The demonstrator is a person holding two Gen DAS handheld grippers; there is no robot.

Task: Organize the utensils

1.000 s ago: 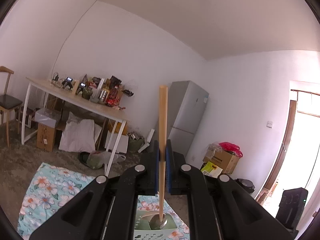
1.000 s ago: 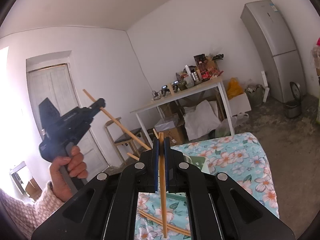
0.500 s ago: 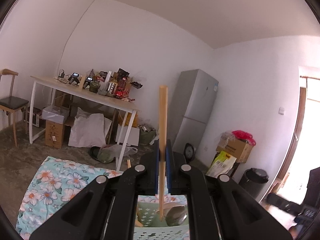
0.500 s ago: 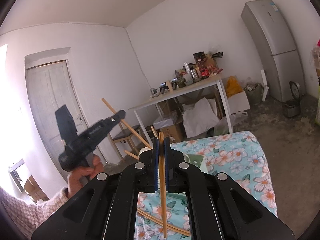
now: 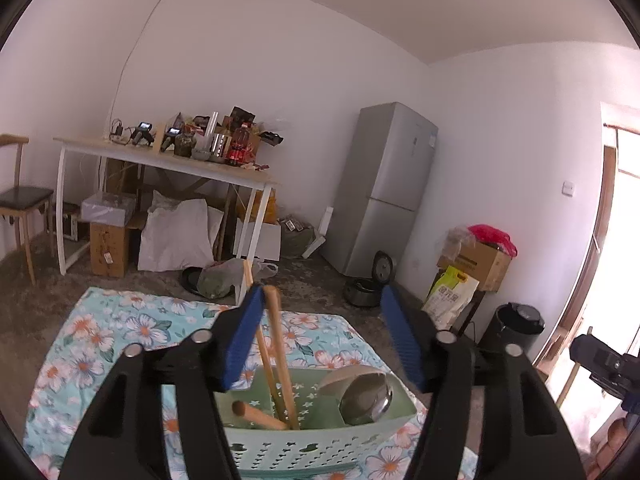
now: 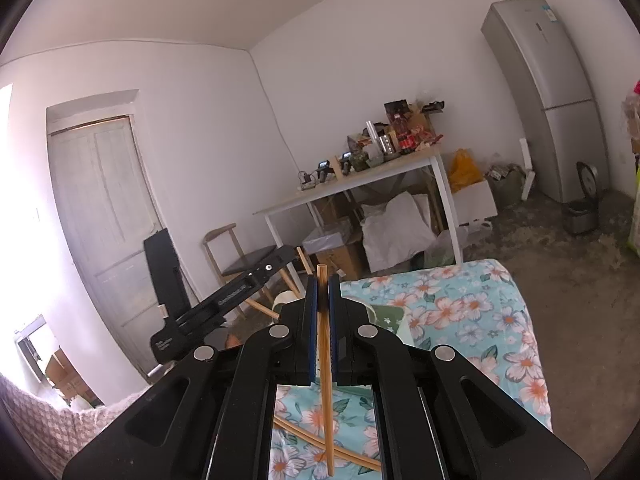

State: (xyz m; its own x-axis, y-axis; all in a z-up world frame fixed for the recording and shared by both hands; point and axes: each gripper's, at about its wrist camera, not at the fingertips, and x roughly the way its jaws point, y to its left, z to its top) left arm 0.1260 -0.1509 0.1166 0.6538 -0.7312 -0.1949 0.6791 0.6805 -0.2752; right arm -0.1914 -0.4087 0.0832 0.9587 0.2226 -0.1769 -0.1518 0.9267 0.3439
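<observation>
My left gripper (image 5: pixel 320 294) hangs over a pale green perforated basket (image 5: pixel 320 446), and its blue-padded jaws are opening. A wooden chopstick (image 5: pixel 282 360) stands between them, leaning by the left pad with its lower end in the basket. The pads do not press on it. The basket also holds another chopstick, a wooden handle (image 5: pixel 256 414) and a metal ladle (image 5: pixel 366 396). My right gripper (image 6: pixel 322 280) is shut on an upright chopstick (image 6: pixel 325 380). Under it, two more chopsticks (image 6: pixel 316 438) lie on the cloth. In the right wrist view the left gripper (image 6: pixel 224 300) shows at left.
A floral tablecloth (image 5: pixel 120 328) covers the work table, whose far edge is close behind the basket. The person's checked sleeve (image 6: pixel 40 420) is at lower left. Beyond stand a cluttered white table (image 5: pixel 168 160), a chair (image 5: pixel 24 196) and a grey fridge (image 5: pixel 388 188).
My left gripper sank toward the basket and its jaws spread apart, letting go of the chopstick, which now leans in the basket. The right gripper kept still with its chopstick.
</observation>
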